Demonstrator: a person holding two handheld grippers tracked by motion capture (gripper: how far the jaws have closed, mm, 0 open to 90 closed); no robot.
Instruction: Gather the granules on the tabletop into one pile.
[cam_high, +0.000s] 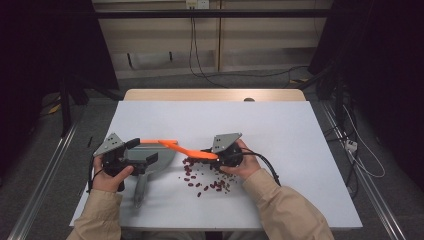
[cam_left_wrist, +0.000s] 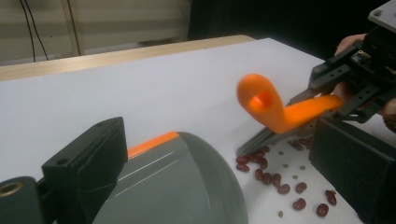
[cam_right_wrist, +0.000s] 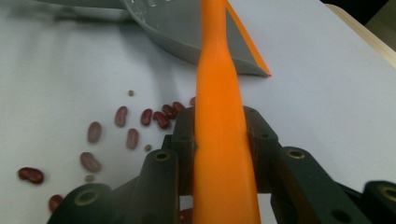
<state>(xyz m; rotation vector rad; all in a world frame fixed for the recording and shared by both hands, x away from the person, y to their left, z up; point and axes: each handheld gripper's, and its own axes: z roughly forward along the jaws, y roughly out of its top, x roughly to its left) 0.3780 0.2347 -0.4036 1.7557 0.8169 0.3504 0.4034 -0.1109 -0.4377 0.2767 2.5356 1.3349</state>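
My right gripper (cam_high: 206, 153) is shut on the orange handle (cam_right_wrist: 219, 121) of a small brush (cam_high: 186, 149) and holds it low over the white table. The brush's curled end (cam_left_wrist: 258, 99) points toward a grey dustpan (cam_high: 159, 159) with an orange lip (cam_left_wrist: 153, 143). Grey bristles (cam_left_wrist: 264, 139) under the handle touch a scatter of dark red beans (cam_high: 201, 176), which spreads between the pan and the right hand. My left gripper (cam_high: 142, 152) has its jaws wide apart with the dustpan (cam_left_wrist: 187, 186) between them. Its right jaw stands clear of the pan's wall.
The dustpan's handle (cam_high: 139, 194) points toward the table's near edge. The white tabletop (cam_high: 280, 135) lies bare at the far and right sides. A wooden strip (cam_high: 215, 94) runs along its far edge, with cables (cam_high: 360, 150) on the floor to the right.
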